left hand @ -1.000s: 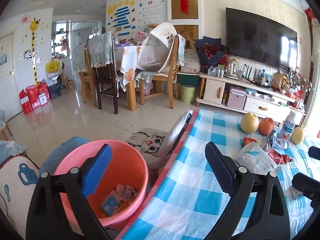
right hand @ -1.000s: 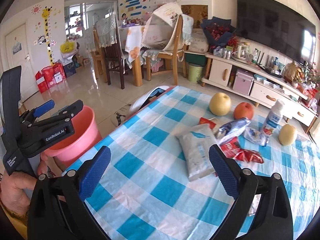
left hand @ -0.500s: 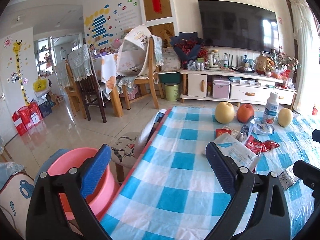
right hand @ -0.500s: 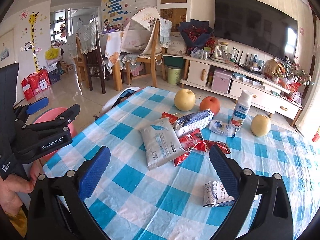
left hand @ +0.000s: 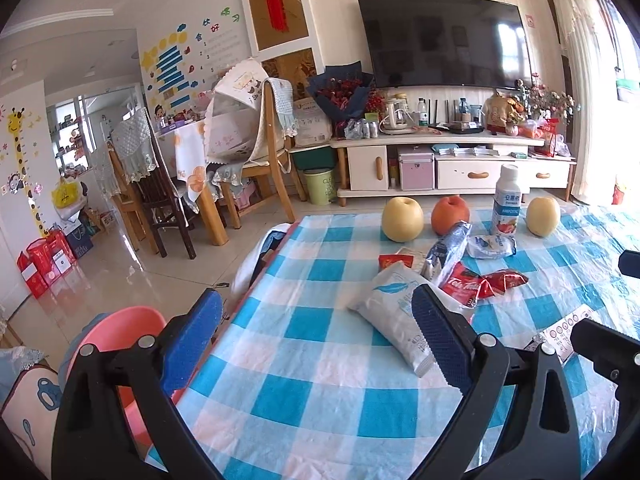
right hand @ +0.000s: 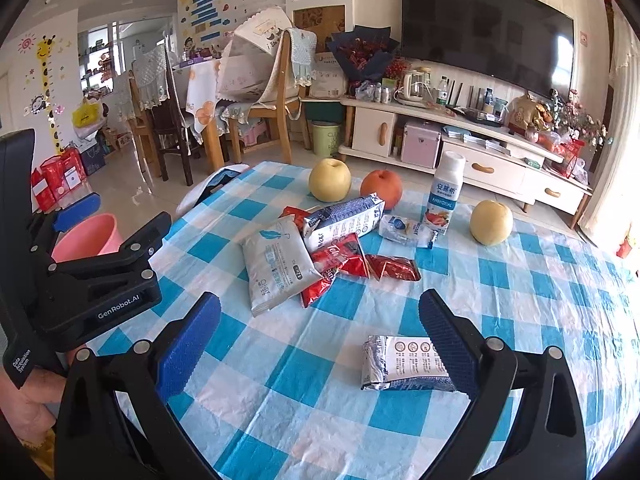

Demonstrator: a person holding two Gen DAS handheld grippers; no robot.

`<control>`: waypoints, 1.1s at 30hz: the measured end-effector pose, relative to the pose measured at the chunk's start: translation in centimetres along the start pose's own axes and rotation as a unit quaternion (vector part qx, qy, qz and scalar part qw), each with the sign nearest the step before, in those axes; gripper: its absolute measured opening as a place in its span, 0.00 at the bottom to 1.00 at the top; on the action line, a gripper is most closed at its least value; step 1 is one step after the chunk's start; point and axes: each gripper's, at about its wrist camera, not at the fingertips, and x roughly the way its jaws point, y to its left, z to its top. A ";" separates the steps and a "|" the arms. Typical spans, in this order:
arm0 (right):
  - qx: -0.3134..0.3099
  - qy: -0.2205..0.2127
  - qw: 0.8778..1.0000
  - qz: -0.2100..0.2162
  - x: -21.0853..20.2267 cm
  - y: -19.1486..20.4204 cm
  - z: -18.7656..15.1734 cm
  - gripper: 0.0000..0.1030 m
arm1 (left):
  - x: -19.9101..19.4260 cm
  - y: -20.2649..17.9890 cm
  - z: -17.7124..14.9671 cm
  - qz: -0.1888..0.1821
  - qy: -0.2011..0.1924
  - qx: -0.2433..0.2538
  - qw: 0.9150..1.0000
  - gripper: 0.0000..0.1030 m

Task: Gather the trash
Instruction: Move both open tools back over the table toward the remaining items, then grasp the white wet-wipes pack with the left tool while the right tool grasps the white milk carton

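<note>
Just ahead of my right gripper point(right hand: 320, 344), close under its right finger, lay a flattened silver wrapper point(right hand: 404, 362) on the checked tablecloth point(right hand: 520, 280), its long side running across my reach, left to right. I held that gripper wide open and empty. My left gripper point(left hand: 316, 336) was likewise wide open with nothing in it, pointed toward the white pouch point(left hand: 396, 316), which lay slanting away from it. Beyond were red wrappers point(right hand: 360, 260) and a crushed carton point(right hand: 344, 220). Off the table's left edge stood the pink bucket point(right hand: 88, 236). I judged my right hand nearer the silver wrapper, needing a turn to pinch across its short side
</note>
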 end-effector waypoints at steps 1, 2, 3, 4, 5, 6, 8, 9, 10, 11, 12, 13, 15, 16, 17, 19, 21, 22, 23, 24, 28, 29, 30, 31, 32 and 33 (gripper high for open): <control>0.003 0.002 1.000 0.001 0.0 -0.3 0.0 0.95 | 0.0 -0.4 0.0 -0.001 0.000 0.001 1.000 0.93; 0.006 0.004 1.000 0.002 -0.1 -0.5 0.0 0.95 | 0.0 -0.7 0.0 -0.001 0.001 0.003 1.000 0.93; 0.009 0.004 1.000 0.003 -0.3 -0.7 0.0 0.95 | 0.1 -0.9 0.0 -0.001 0.002 0.004 1.000 0.93; 0.013 0.004 1.000 0.004 -0.4 -0.9 0.1 0.95 | 0.1 -1.3 0.1 -0.002 0.002 0.005 1.000 0.93; 0.015 0.004 1.000 0.004 -0.6 -1.0 0.2 0.95 | 0.2 -1.5 0.1 -0.003 0.003 0.005 1.000 0.93; 0.017 0.003 1.000 0.003 -0.9 -1.2 0.4 0.95 | 0.2 -1.9 0.2 -0.006 0.004 0.006 1.000 0.93; 0.020 -0.001 1.000 -0.003 -1.2 -1.6 0.6 0.95 | 0.3 -2.4 0.2 -0.009 0.005 0.009 1.000 0.93; 0.024 0.000 1.000 -0.006 -1.3 -1.9 0.6 0.95 | 0.4 -2.8 0.2 -0.011 0.006 0.011 1.000 0.93; 0.028 0.002 1.000 -0.008 -1.3 -2.3 0.6 0.95 | 0.5 -3.0 0.1 -0.014 0.008 0.013 1.000 0.93; 0.032 0.005 0.999 -0.011 -1.3 -2.7 0.7 0.95 | 0.7 -3.3 0.0 -0.019 0.011 0.013 1.000 0.93; 0.039 0.007 0.999 -0.014 -1.3 -3.2 0.7 0.95 | 0.9 -3.5 -0.1 -0.028 0.016 0.012 0.999 0.93; 0.045 0.008 0.999 -0.019 -1.3 -3.8 0.7 0.95 | 1.1 -3.6 -0.1 -0.035 0.019 0.011 0.999 0.93; 0.060 0.014 0.998 -0.030 -1.3 -5.0 0.7 0.95 | 1.6 -3.9 -0.3 -0.052 0.023 0.008 0.998 0.93; 0.068 0.016 0.997 -0.035 -1.3 -5.6 0.8 0.95 | 1.9 -4.1 -0.5 -0.063 0.025 0.006 0.998 0.93; 0.078 0.017 0.996 -0.038 -1.3 -6.3 0.9 0.95 | 2.3 -4.3 -0.6 -0.076 0.029 0.005 0.997 0.93; 0.096 0.022 0.994 -0.042 -1.2 -7.7 1.0 0.95 | 3.4 -4.8 -0.8 -0.107 0.042 0.003 0.993 0.93; 0.110 0.030 0.992 -0.052 -1.0 -8.9 1.0 0.95 | 4.8 -5.2 -1.2 -0.133 0.057 0.001 0.990 0.93; 0.116 0.033 0.991 -0.055 -0.9 -9.4 0.9 0.95 | 5.5 -5.4 -1.5 -0.143 0.068 -0.001 0.987 0.93; 0.124 0.039 0.990 -0.057 -0.7 -10.0 0.8 0.95 | 6.3 -5.6 -1.7 -0.150 0.081 -0.007 0.985 0.93; 0.130 0.046 0.989 -0.057 -0.5 -10.4 0.7 0.95 | 7.2 -5.7 -2.0 -0.155 0.098 -0.015 0.983 0.93; 0.149 0.092 0.983 -0.052 1.2 -11.4 -0.5 0.95 | 10.2 -5.7 -2.6 -0.171 0.145 -0.066 0.972 0.93; 0.155 0.109 0.981 -0.046 1.8 -11.6 -0.9 0.95 | 10.8 -5.8 -2.6 -0.177 0.152 -0.077 0.969 0.93; 0.161 0.126 0.978 -0.037 2.5 -11.8 -1.5 0.95 | 11.4 -5.8 -2.5 -0.184 0.159 -0.092 0.966 0.93; 0.172 0.142 0.975 -0.022 3.2 -11.9 -2.1 0.95 | 11.8 -5.9 -2.4 -0.187 0.163 -0.102 0.963 0.93; 0.190 0.157 0.969 -0.002 3.9 -12.1 -2.7 0.95 | 12.3 -6.1 -2.3 -0.188 0.166 -0.111 0.962 0.93; 0.208 0.170 0.963 0.016 4.4 -12.3 -3.3 0.95 | 12.8 -6.2 -2.1 -0.190 0.168 -0.119 0.960 0.93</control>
